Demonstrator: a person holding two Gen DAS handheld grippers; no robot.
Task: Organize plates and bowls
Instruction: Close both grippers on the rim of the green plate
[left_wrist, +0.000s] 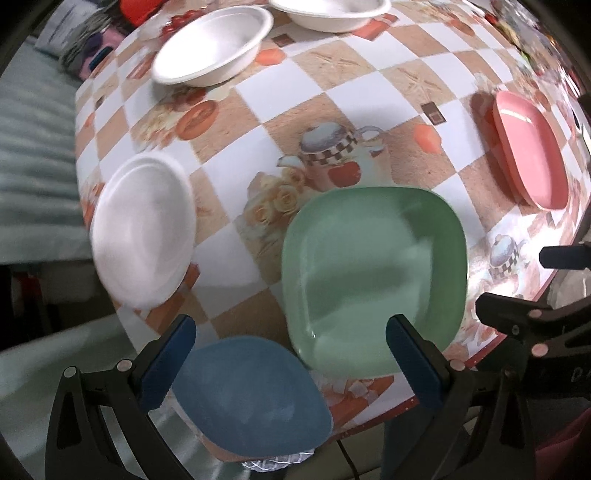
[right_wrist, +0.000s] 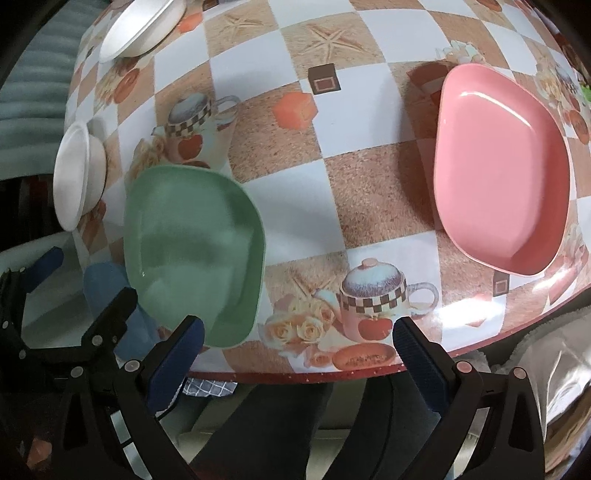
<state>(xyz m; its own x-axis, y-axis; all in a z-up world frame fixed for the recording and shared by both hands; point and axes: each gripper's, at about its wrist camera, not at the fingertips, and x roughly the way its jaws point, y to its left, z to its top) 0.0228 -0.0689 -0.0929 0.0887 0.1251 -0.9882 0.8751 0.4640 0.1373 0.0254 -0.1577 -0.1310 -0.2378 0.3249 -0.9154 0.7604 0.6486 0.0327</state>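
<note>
Between L claw (left_wrist: 291, 363) jaws: blue plate (left_wrist: 251, 395), untouched.

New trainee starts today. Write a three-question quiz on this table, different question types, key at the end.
1. True or false: the green plate is stacked on the pink plate.
2. Multiple choice: which plate lies nearest the left gripper? A) pink plate B) blue plate C) a red plate
3. Fill in: both grippers, the right gripper included, are ____ and hold nothing.

Key
1. False: they lie apart on the table, green to the left, pink to the right.
2. B: the blue plate sits at the near table edge, partly overhanging it, between the left gripper's fingers in the left wrist view.
3. Open.
</note>
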